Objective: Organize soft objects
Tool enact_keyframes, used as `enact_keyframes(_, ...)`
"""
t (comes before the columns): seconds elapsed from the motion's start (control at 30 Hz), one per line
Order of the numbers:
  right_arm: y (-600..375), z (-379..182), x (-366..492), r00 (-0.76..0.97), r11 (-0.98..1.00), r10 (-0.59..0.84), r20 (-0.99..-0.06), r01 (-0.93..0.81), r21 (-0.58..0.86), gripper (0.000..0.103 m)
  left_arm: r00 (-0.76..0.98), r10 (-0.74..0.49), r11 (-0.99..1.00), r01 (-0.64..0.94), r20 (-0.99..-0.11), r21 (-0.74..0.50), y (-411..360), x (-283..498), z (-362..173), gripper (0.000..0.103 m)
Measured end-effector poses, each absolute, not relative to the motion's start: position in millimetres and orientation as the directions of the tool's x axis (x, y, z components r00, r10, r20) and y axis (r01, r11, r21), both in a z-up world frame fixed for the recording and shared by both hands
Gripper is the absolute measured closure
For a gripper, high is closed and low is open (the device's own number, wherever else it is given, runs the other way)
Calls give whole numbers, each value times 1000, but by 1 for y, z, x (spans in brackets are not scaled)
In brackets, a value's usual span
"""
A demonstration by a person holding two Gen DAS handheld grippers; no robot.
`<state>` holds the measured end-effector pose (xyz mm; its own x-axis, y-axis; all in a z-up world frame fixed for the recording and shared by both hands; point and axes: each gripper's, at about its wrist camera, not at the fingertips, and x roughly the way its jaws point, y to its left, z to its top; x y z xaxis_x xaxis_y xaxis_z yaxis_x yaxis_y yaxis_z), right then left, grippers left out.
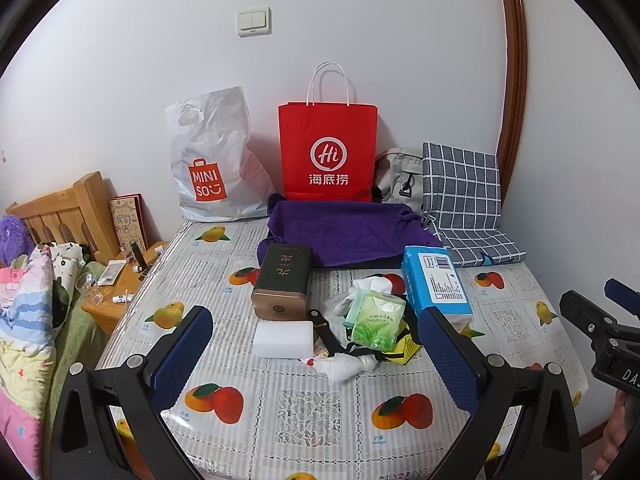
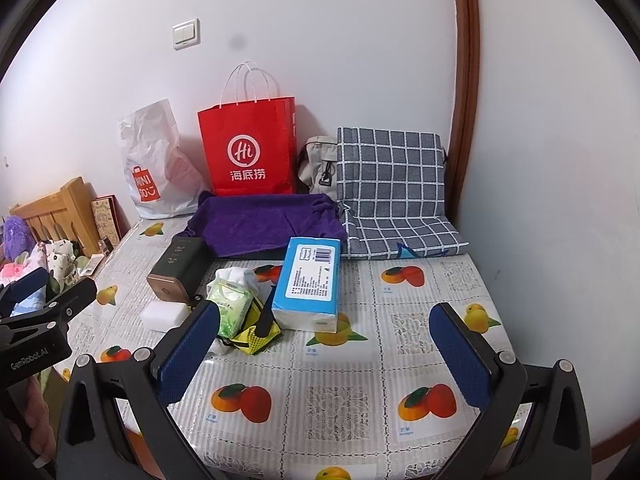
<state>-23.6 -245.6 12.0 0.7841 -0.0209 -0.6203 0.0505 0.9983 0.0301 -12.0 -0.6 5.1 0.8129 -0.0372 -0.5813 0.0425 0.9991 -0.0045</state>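
Note:
A pile lies mid-table: a blue tissue pack (image 1: 436, 284) (image 2: 308, 282), a green tissue pack (image 1: 376, 318) (image 2: 232, 308), a white sponge block (image 1: 283, 339) (image 2: 166, 313), a white sock (image 1: 370, 286), a yellow cloth with black strap (image 2: 256, 338) and a dark tin box (image 1: 282, 284) (image 2: 178, 272). A purple towel (image 1: 344, 234) (image 2: 268, 226) lies behind them. My left gripper (image 1: 316, 354) is open and empty, just in front of the pile. My right gripper (image 2: 326, 344) is open and empty, in front of the blue pack.
A red paper bag (image 1: 328, 152) (image 2: 250, 148), a white plastic bag (image 1: 212, 164), a grey bag (image 2: 318, 164) and a checked cushion (image 1: 464, 196) (image 2: 394, 188) stand against the back wall. A bed and nightstand (image 1: 116, 284) are left of the table (image 1: 304, 404).

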Motion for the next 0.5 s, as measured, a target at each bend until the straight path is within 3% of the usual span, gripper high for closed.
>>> enact_keyframes(0.5, -242, 11, -22, 781, 999, -14, -624, 38, 25, 0, 814, -32, 999, 36, -580, -4, 3, -12, 6, 0)
